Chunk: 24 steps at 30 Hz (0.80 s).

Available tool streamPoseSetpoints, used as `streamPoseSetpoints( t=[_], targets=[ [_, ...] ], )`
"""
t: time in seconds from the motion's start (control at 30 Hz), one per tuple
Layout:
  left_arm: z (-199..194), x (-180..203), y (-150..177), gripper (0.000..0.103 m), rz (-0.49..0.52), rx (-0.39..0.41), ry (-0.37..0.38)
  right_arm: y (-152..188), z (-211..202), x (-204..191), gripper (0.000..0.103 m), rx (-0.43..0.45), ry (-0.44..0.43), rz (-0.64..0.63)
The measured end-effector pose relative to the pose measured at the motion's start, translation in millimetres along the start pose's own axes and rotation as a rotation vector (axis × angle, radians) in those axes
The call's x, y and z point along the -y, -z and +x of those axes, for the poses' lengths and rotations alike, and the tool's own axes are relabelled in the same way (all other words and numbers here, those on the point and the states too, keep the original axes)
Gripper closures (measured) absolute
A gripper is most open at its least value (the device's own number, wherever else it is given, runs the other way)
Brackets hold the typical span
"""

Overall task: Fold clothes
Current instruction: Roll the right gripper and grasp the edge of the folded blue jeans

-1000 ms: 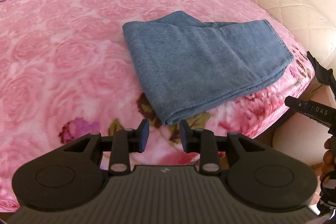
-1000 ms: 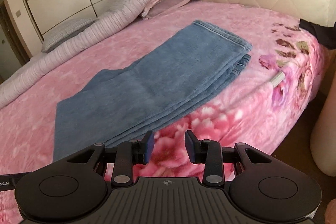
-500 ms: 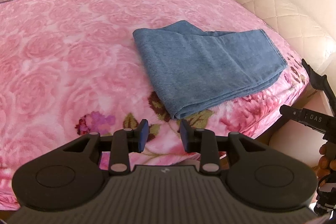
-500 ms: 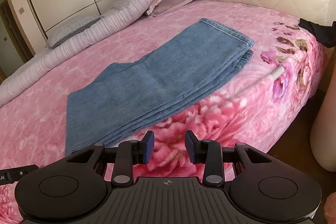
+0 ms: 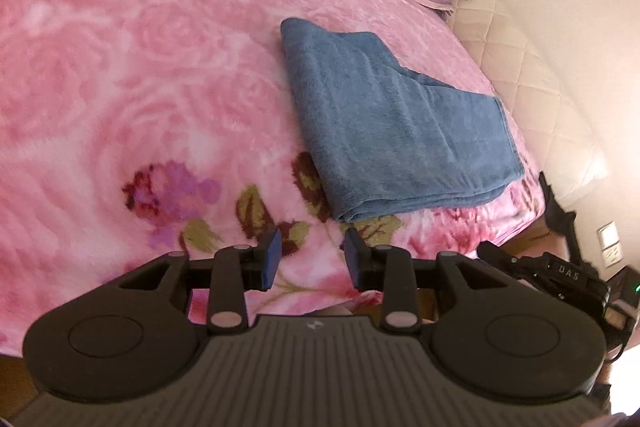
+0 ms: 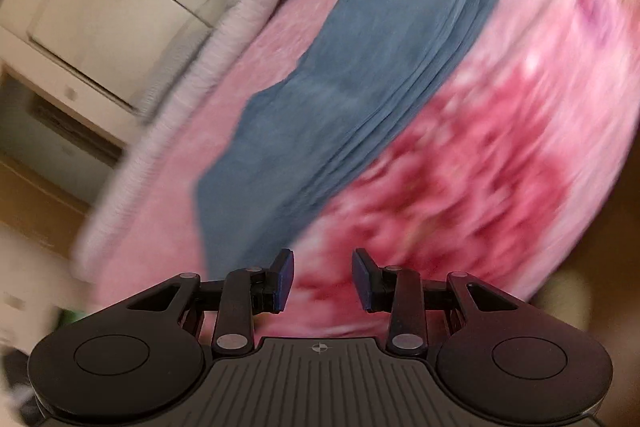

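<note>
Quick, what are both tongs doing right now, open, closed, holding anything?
Left tongs: opening, nothing between them, short of the folded blue cloth.
Right tongs: open, empty.

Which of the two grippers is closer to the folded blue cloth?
Left, I think, narrowly. The left gripper, jaws opening and empty, hovers just short of the cloth's near corner. The right gripper, open and empty, also sits off its near end, but that view is blurred.
</note>
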<state>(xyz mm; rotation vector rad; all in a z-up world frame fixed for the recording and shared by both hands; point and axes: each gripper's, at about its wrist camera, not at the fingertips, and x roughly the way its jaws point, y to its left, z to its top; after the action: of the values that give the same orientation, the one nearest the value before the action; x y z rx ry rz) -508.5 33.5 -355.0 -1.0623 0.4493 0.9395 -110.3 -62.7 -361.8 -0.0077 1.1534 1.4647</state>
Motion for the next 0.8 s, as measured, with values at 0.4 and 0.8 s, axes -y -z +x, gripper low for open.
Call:
streamPoseSetpoints(
  t=[0.4,0.8],
  targets=[
    [19,-24,-12,0.074,-0.009,-0.056,0.007,85,61,-96,0.062,0.101,0.307,-1.399],
    [25,-39,-20,0.074,-0.045,-0.049,0.058,135,101,-86,0.051,0.190,0.275,-1.938]
  ],
)
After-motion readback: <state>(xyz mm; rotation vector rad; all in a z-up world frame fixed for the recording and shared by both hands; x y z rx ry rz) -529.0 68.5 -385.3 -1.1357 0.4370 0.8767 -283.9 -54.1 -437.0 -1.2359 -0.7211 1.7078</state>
